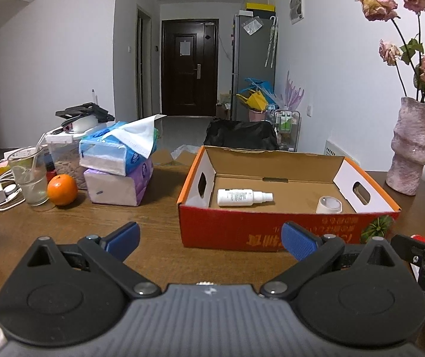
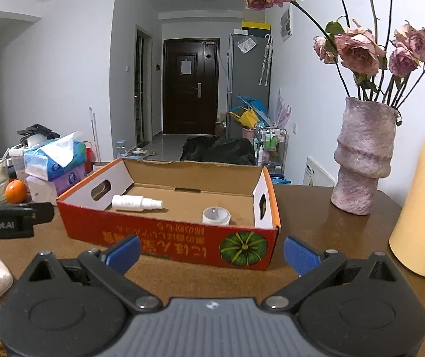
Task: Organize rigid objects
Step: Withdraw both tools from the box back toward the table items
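Cardboard box (image 1: 272,229): set on wooden table (image 1: 153,238), open-topped. Inside are laid a white spray bottle (image 1: 243,197) at left and, seemingly, a tape roll (image 1: 328,205) at right. Left gripper (image 1: 211,239) and right gripper (image 2: 212,251): both spread wide, nothing held.

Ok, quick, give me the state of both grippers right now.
Left gripper: open, holding nothing, short of the cardboard box.
Right gripper: open, holding nothing, also in front of the box.
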`<action>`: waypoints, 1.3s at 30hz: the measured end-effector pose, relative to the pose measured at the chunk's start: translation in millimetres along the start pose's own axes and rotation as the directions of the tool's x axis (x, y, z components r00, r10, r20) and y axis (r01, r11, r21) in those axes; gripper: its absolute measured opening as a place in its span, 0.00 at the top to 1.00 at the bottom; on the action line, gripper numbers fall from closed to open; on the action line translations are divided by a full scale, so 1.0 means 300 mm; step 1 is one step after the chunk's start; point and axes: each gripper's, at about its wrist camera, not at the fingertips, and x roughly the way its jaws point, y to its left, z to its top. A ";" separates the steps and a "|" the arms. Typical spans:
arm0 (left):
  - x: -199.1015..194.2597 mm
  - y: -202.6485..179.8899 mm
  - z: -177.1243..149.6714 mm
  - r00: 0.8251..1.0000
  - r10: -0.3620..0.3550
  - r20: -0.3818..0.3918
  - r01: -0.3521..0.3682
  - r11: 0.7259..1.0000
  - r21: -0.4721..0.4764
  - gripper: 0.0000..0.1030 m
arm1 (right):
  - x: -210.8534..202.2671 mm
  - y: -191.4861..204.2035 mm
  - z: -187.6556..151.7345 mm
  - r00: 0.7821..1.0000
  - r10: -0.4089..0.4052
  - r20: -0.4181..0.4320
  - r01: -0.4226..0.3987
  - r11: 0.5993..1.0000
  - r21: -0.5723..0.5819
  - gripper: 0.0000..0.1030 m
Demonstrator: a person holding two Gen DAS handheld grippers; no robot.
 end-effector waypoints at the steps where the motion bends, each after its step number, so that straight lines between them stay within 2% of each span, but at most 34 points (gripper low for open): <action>1: -0.011 0.005 -0.009 1.000 -0.001 0.000 0.001 1.000 0.000 0.00 | -0.007 0.000 -0.008 1.000 0.000 -0.002 0.000 1.000 0.000 0.00; 18: -0.160 0.076 -0.162 0.999 -0.020 -0.029 0.020 0.999 0.025 0.00 | -0.141 -0.004 -0.164 0.998 -0.001 -0.058 0.001 1.000 0.001 0.00; 34: -0.208 0.086 -0.280 0.994 -0.036 -0.107 0.044 0.997 0.071 0.00 | -0.197 0.019 -0.291 0.992 0.010 -0.128 -0.013 1.000 -0.024 0.00; 39: -0.205 0.088 -0.280 0.993 -0.042 -0.115 0.050 0.997 0.067 0.00 | -0.167 0.012 -0.299 0.991 0.023 -0.135 -0.022 1.000 0.004 0.08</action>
